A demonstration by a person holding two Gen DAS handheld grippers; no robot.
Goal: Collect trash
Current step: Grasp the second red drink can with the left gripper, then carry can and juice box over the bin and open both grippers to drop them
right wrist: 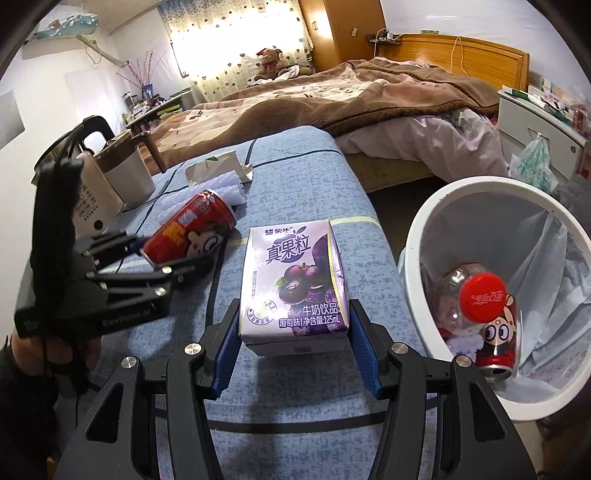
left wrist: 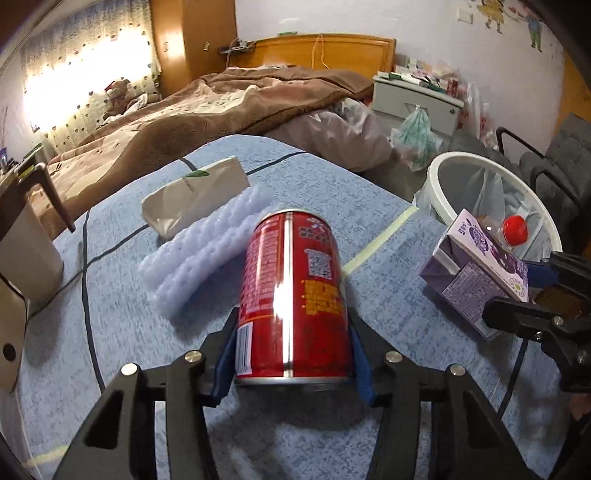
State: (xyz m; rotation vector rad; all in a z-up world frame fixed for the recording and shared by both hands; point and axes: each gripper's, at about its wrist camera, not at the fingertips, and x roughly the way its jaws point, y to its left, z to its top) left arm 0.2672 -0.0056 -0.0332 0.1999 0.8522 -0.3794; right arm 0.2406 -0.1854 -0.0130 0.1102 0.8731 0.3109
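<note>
Left gripper [left wrist: 291, 354] jaws closed on the red can [left wrist: 291, 295] lying on the table [left wrist: 110, 332], right gripper [right wrist: 293, 343] jaws gripping the purple carton [right wrist: 295, 280]; lift each clear, then release over the bin [right wrist: 417, 236] at 3 o'clock

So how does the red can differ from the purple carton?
The red can is round, shiny metal; the purple carton is a boxy paper pack. The can lies tilted between the left jaws; the carton stands upright between the right jaws. Both are drink containers over the blue table.

A home bedroom: unmade bed [right wrist: 369, 96], wardrobe [right wrist: 340, 33], curtained window [right wrist: 229, 40].
</note>
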